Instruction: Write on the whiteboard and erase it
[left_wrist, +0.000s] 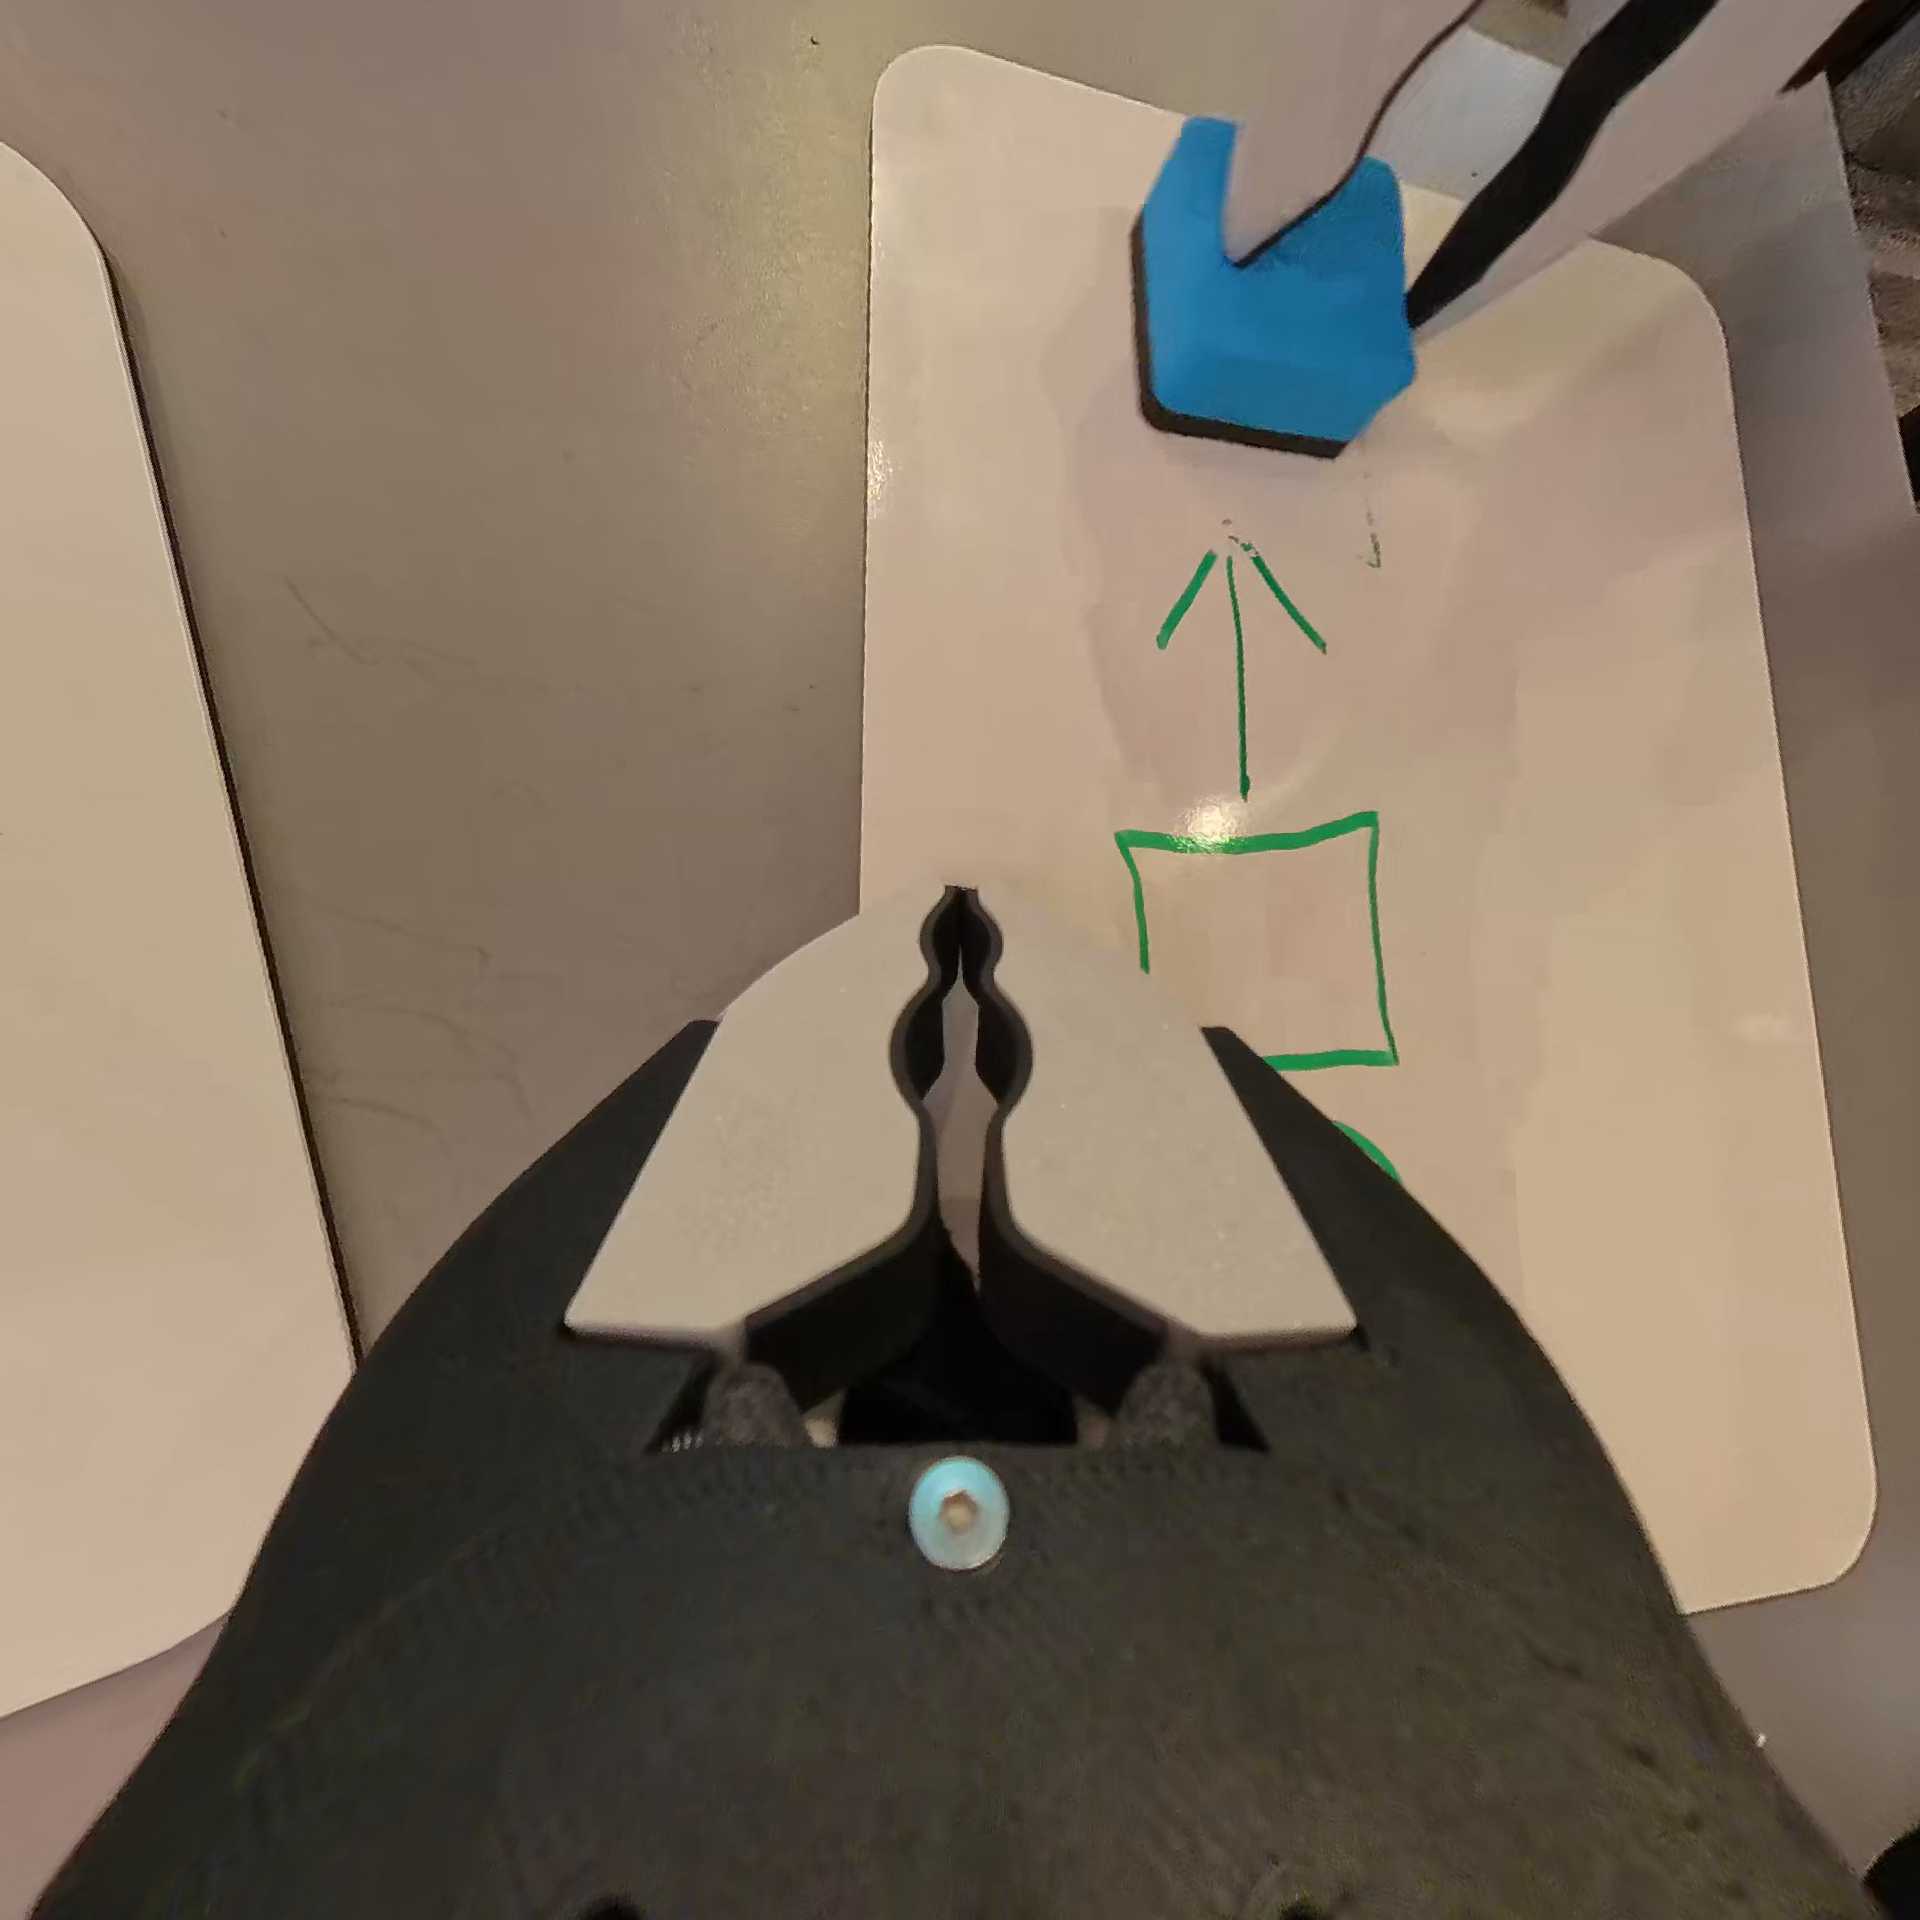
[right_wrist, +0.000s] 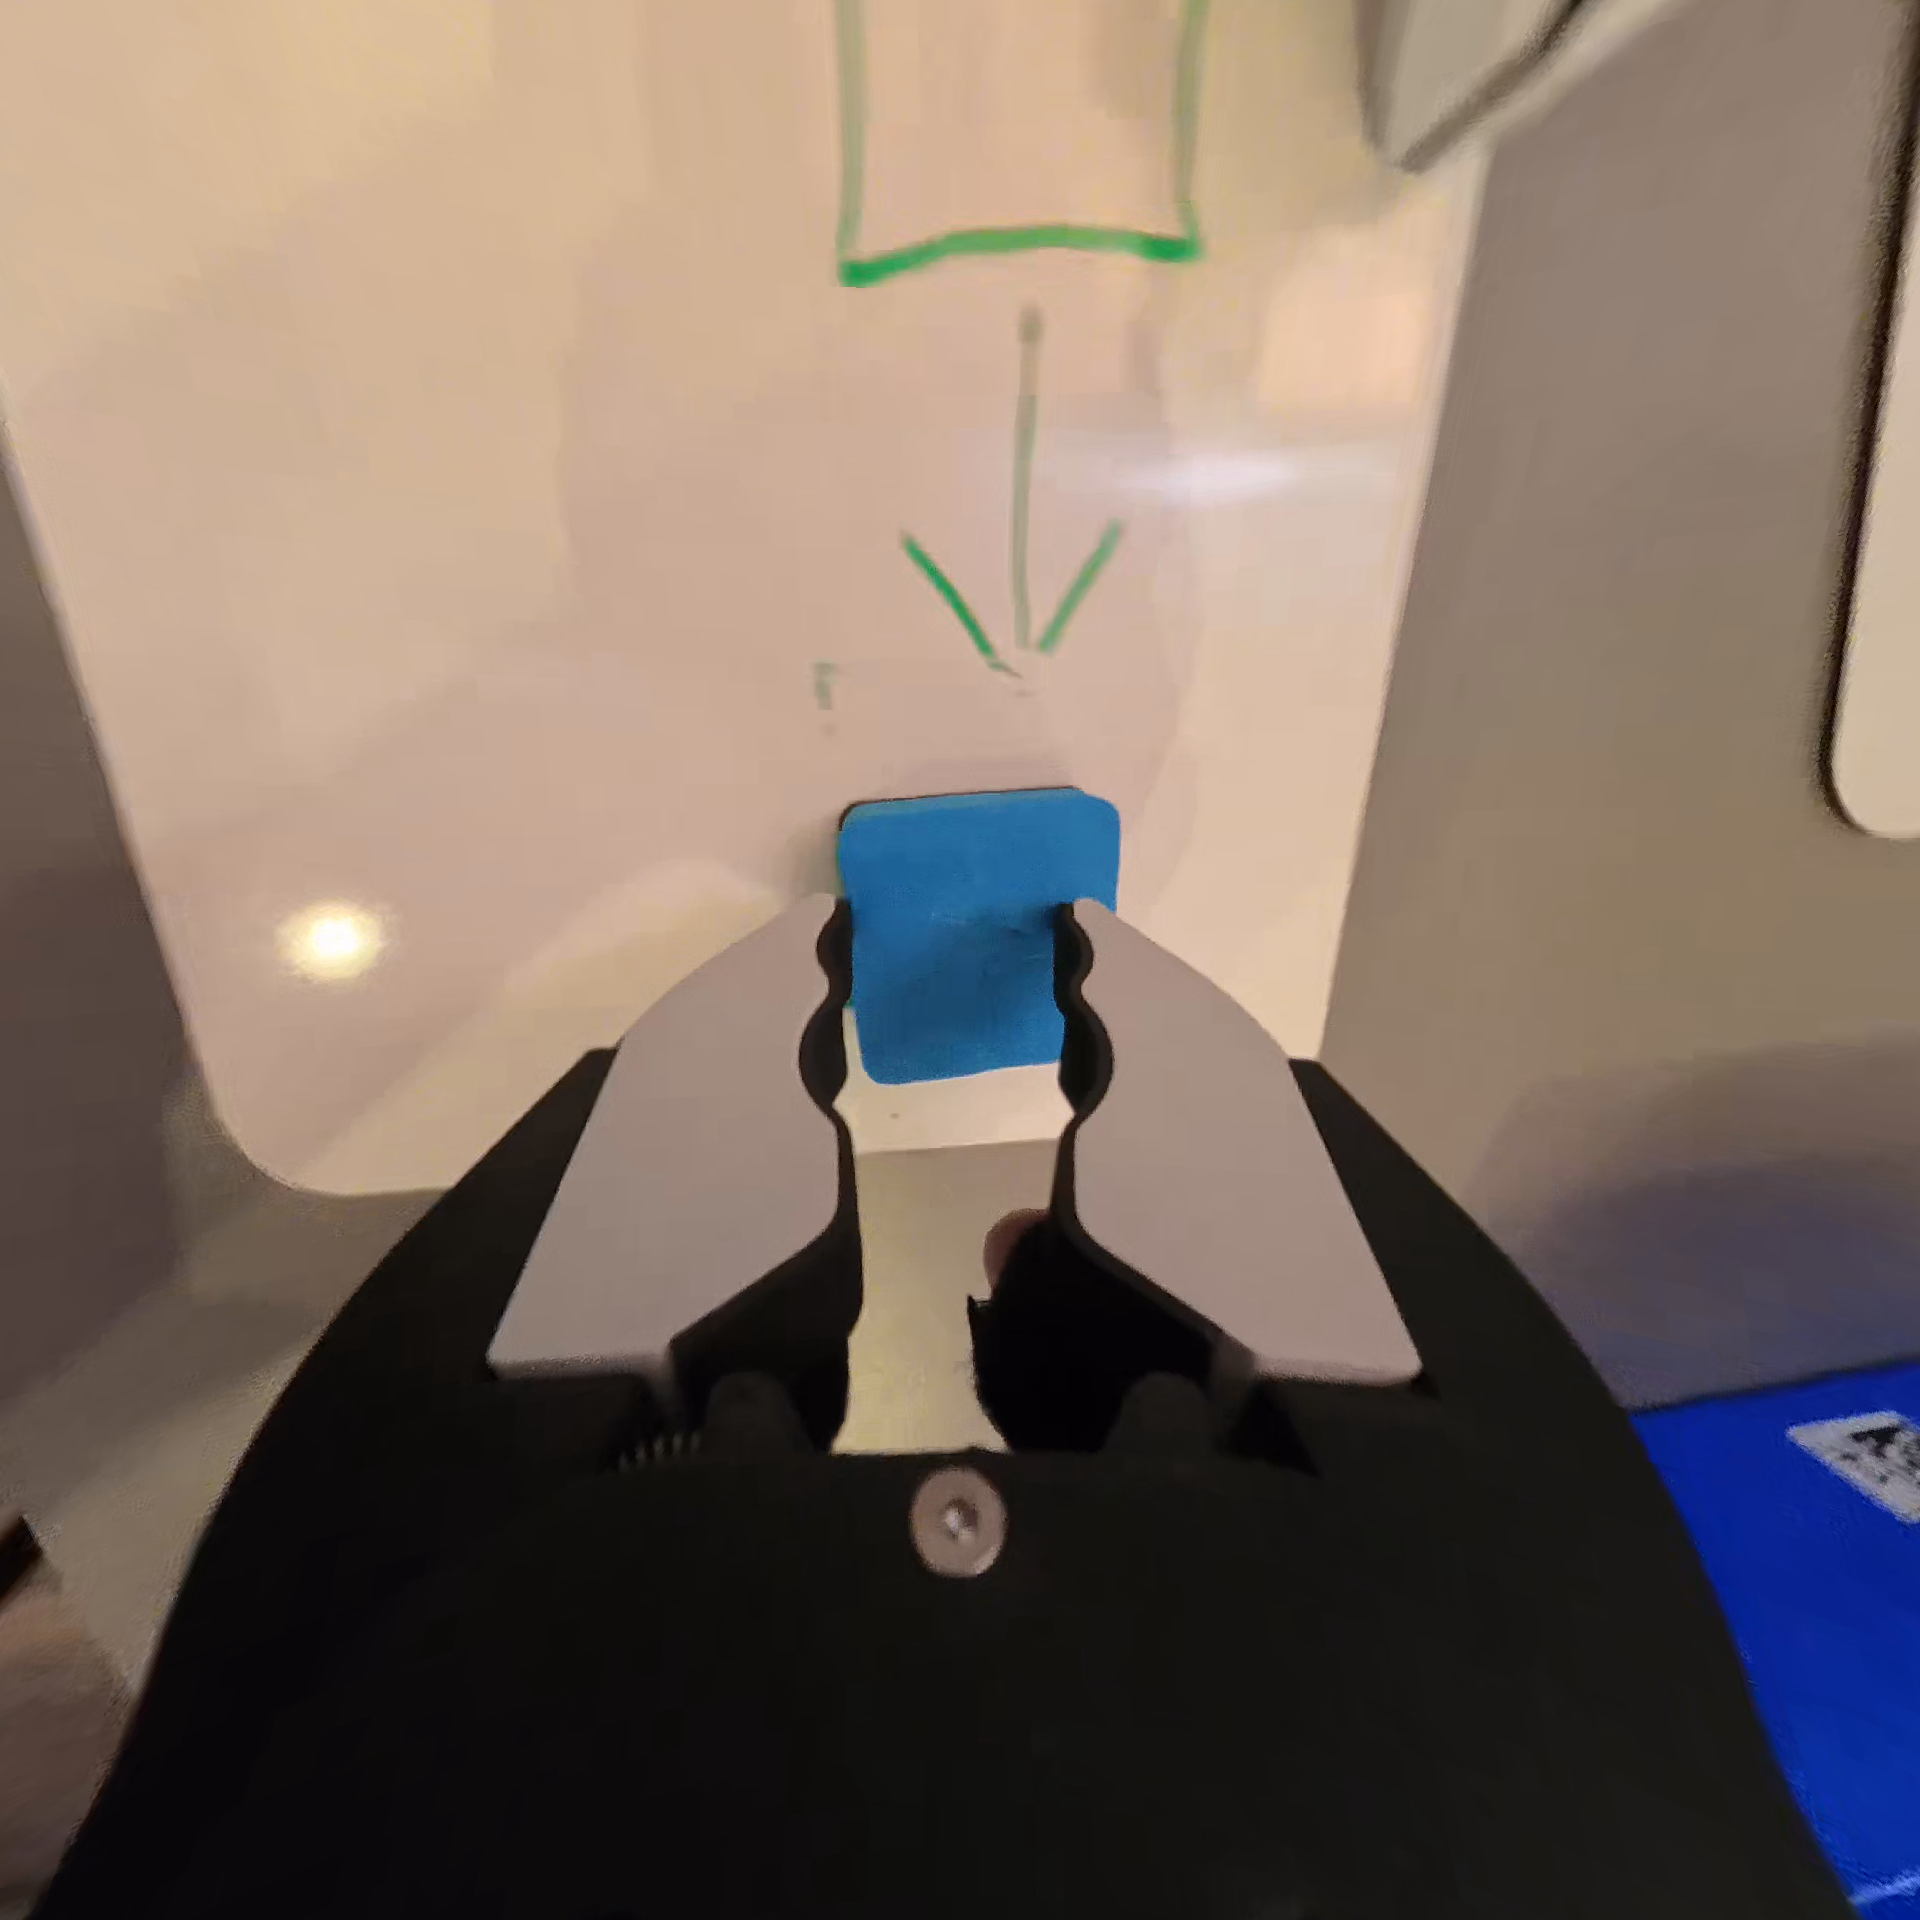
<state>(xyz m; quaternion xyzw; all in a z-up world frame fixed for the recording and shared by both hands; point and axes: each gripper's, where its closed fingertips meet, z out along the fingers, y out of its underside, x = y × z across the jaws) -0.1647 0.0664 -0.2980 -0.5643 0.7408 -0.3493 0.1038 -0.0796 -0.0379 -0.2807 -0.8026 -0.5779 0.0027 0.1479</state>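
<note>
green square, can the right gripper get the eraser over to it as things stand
Probably yes. The right gripper is shut on the eraser, which rests on the whiteboard. Only the arrow lies between it and the green square. The shut left gripper sits beside the square, not across it.

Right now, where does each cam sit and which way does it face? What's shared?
Left wrist view: on the left gripper, jaws shut with nothing between them, looking down over the whiteboard toward the green arrow and square.
Right wrist view: on the right gripper, clamped on the blue eraser, facing the opposite way across the same board.
Shared: whiteboard, arrow, square, eraser, right gripper.
</note>
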